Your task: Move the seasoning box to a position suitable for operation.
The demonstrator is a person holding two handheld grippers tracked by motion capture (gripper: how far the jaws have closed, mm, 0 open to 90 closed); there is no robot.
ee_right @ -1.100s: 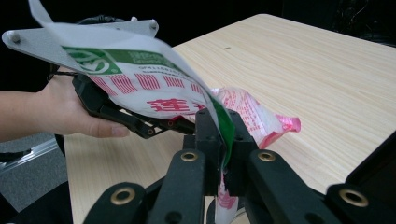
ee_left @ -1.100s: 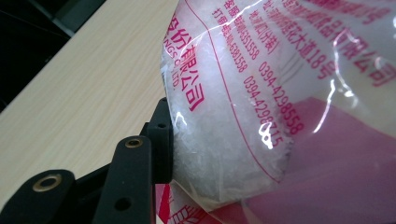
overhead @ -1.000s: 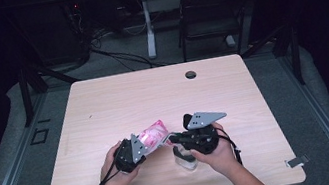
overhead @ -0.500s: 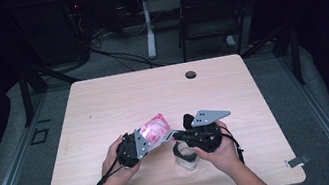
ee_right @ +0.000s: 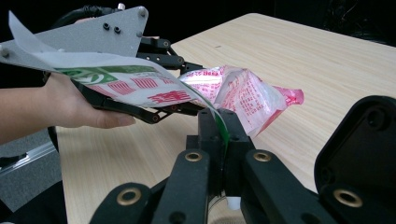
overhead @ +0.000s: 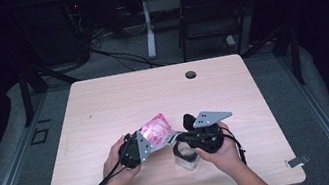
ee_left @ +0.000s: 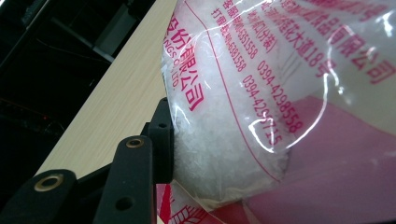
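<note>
Over a wooden surface (overhead: 104,107), the left gripper (overhead: 146,142) clasps a pink bag (overhead: 158,129); the right gripper's (ee_right: 218,122) jaws pinch its corner above a jar (overhead: 187,155).

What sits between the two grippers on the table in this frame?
The pink bag of white granules spans between the left gripper and right gripper, clearest in the high view.

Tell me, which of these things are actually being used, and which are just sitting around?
In use:
- bag of white crystals, held by both tools
- left tool, shut on the bag's body
- right tool, pinching the bag's edge
- small clear jar beneath the right tool

Just around:
- chair behind the table
- cables on the floor
- hole in the table
</note>
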